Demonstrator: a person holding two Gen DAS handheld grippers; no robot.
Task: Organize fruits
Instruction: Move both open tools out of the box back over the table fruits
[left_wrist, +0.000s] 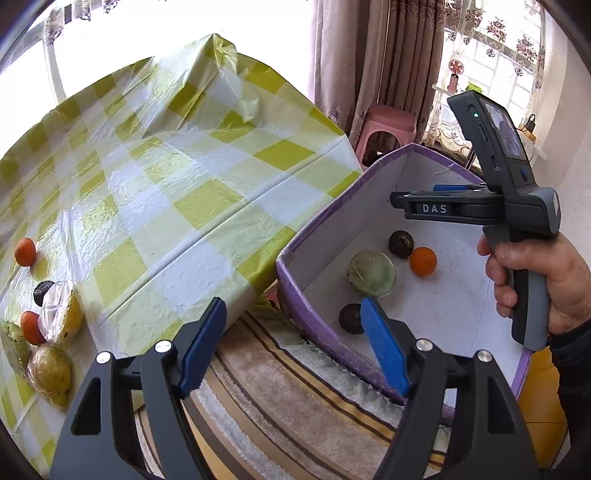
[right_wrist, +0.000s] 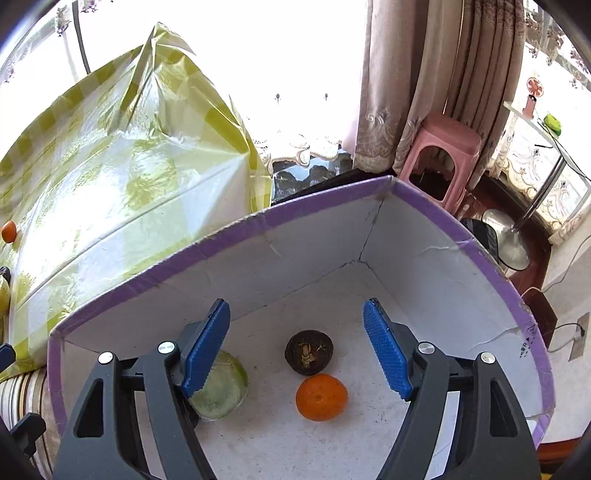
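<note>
A purple-rimmed cardboard box (right_wrist: 373, 192) with a white interior sat on the floor beside a table under a green-checked plastic cloth (left_wrist: 177, 177). Inside the box lay four fruits: a small orange (right_wrist: 321, 397), a dark wrinkled round fruit (right_wrist: 309, 352) just behind it, a pale green wrapped fruit (right_wrist: 221, 391) near the left wall, and another dark fruit (left_wrist: 351, 318) close to the near wall. More fruit waited on the table's left edge: two small oranges (left_wrist: 25, 252), a dark fruit (left_wrist: 42, 291), and yellow-green wrapped pieces (left_wrist: 51, 373). The fruits looked light and round, likely to roll and easily bruised, so each seemed best taken across its widest middle with gentle pressure; the wrapped ones may have been slippery. The right gripper (right_wrist: 297, 349) hovered over the box with its blue pads spread wide, holding nothing. The left gripper (left_wrist: 295, 345) hung above the striped rug (left_wrist: 295, 398) between table and box, pads likewise apart and empty.
</note>
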